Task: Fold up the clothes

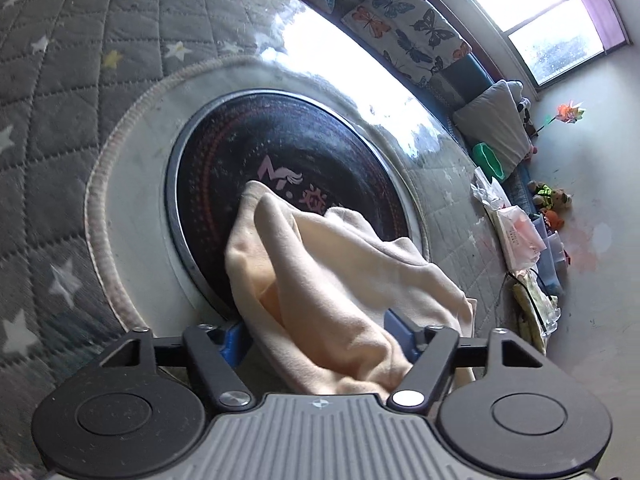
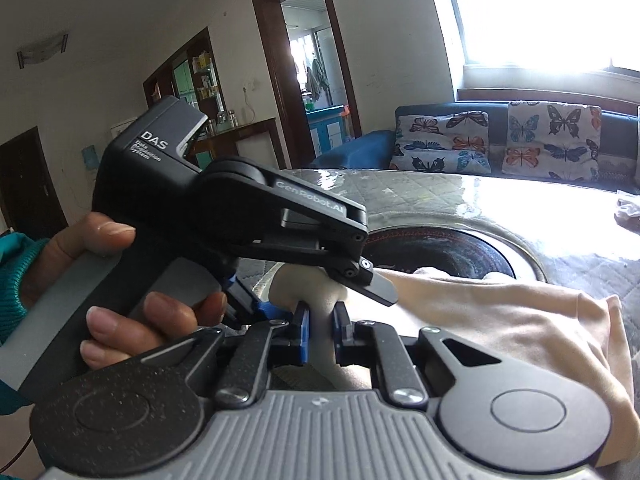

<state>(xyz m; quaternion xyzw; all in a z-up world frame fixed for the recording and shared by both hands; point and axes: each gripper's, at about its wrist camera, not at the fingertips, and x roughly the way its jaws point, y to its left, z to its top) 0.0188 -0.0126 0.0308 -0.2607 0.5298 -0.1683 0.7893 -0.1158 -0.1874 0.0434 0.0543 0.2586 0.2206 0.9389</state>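
Left gripper spread wide, cream garment bunched between blue pads, draping forward over dark round hotplate ahead. Whether pads actually pinch cloth: cannot tell. Right gripper nearly closed, blue pads clamping narrow fold of same garment. Left tool crosses just ahead of right's fingers, person's hand on its handle. Quilted star cover left of tool, butterfly cushions beyond.

home living room | butterfly cushions | sofa | quilted table cover
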